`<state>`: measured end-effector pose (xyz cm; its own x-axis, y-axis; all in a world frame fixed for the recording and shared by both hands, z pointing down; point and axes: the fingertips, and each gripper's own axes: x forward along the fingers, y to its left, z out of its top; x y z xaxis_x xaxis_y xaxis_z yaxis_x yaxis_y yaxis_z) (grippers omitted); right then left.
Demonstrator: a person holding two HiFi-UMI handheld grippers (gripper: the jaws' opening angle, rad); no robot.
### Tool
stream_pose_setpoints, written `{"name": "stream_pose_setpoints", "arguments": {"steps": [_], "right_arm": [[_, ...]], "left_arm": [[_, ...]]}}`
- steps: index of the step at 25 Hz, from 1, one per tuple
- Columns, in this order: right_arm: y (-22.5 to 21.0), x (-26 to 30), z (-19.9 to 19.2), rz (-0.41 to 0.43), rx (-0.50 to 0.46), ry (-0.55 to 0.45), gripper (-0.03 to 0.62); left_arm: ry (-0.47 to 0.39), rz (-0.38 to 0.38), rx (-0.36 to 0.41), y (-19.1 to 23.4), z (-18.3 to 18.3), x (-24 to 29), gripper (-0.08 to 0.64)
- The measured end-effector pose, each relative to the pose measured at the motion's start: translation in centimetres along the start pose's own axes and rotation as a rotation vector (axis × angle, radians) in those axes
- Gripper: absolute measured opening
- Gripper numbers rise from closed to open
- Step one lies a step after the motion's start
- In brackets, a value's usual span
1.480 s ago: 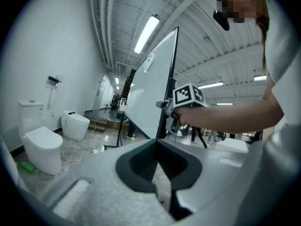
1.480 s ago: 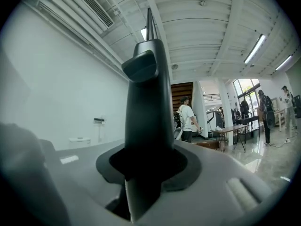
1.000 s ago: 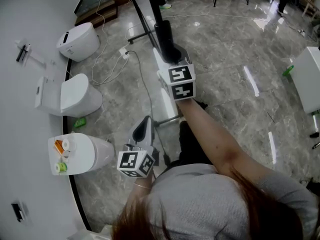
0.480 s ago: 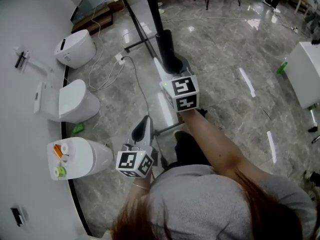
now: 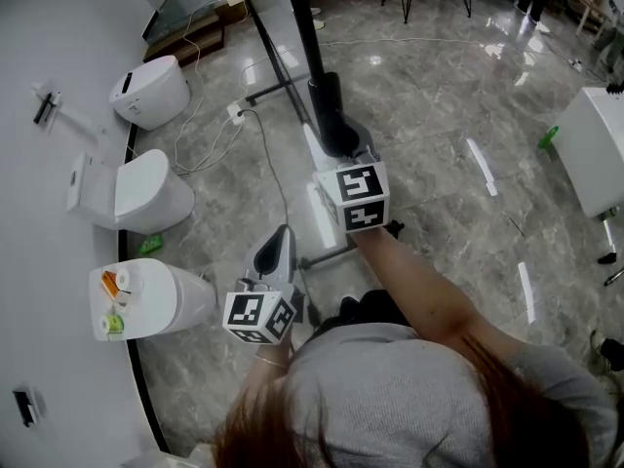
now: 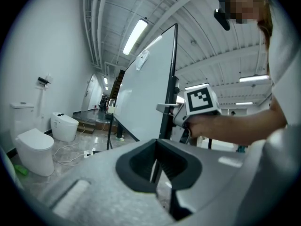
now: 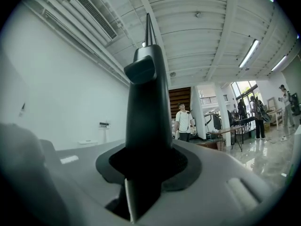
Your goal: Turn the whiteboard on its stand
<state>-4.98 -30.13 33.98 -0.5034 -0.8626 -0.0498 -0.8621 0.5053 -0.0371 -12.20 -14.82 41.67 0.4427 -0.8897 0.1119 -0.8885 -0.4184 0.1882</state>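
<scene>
No legible text, label, brand or number on anything in any view.

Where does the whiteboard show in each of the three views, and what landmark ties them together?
Head view: whiteboard edge-on, top centre, running down to the right gripper.
Left gripper view: broad white panel at centre, black edge on its right.
Right gripper view: only its black edge, upright between the jaws.
Landmark: the right gripper, shut on that edge.
</scene>
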Motion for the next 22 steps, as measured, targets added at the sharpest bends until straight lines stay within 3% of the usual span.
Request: {"name": "stream_pose_setpoints", "arguments": {"steps": [16,22], "right_arm": [[4.7,-9.0,0.2,0.049,0.041,0.009,0.155],[6.5,-10.6,0.2,0.043,0.038,0.01,0.153]], "left_arm": [[-0.014,0.193,-0.09,-7.1,-4.1,-8.6,0.002],[-0.025,0.179,-0.063,-7.8,-3.7,-10.3,0.003]]}}
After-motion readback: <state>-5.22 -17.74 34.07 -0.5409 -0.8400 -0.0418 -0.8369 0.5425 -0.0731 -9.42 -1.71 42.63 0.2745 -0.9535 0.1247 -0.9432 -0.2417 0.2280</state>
